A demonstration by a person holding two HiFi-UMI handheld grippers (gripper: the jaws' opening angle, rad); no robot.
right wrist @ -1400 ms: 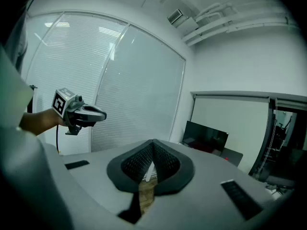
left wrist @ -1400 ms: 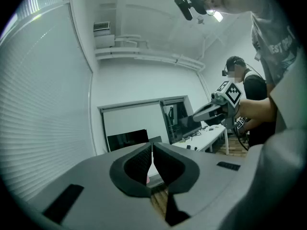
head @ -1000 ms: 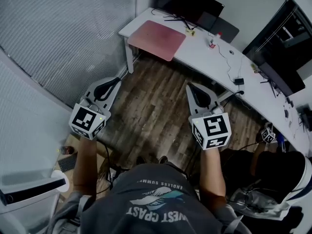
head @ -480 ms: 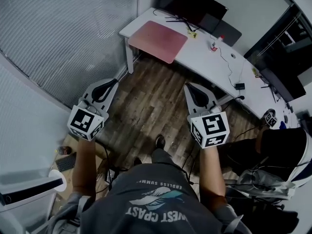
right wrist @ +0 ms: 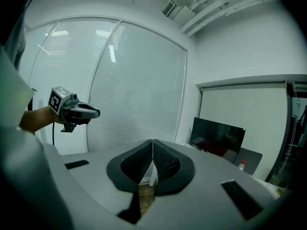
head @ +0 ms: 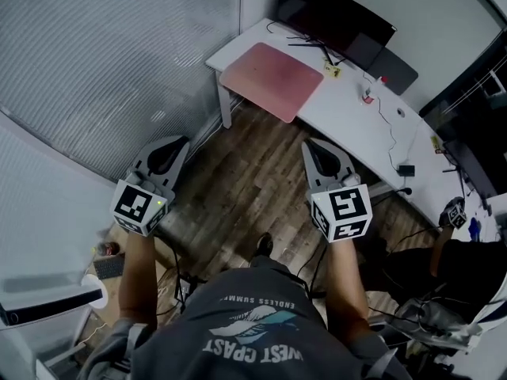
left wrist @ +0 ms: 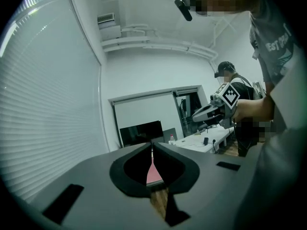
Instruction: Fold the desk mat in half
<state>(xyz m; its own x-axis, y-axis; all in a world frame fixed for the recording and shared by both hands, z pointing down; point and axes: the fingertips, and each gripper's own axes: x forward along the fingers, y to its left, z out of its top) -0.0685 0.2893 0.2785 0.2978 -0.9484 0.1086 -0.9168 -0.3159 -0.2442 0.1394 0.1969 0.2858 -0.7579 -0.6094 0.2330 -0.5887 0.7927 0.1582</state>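
A pink desk mat point(head: 272, 70) lies flat on the left end of a long white desk point(head: 348, 113), one edge hanging slightly over the front. In the left gripper view a sliver of the mat point(left wrist: 154, 174) shows between the jaws, far off. My left gripper point(head: 169, 148) is held over the wooden floor, well short of the desk, jaws shut and empty. My right gripper point(head: 318, 149) hovers beside it, nearer the desk's front edge, also shut on nothing. Each gripper appears in the other's view: the right gripper point(left wrist: 196, 117) and the left gripper point(right wrist: 95, 113).
A dark monitor point(head: 333, 14) and a second dark panel point(head: 380, 52) stand at the back of the desk, with a small bottle point(head: 367, 96) and cables. A blind-covered glass wall point(head: 103, 54) runs along the left. Another person point(head: 467, 267) sits at the right.
I have stepped forward: the desk and mat sit lower and closer in the head view. Both grippers stay shut and keep their spacing.
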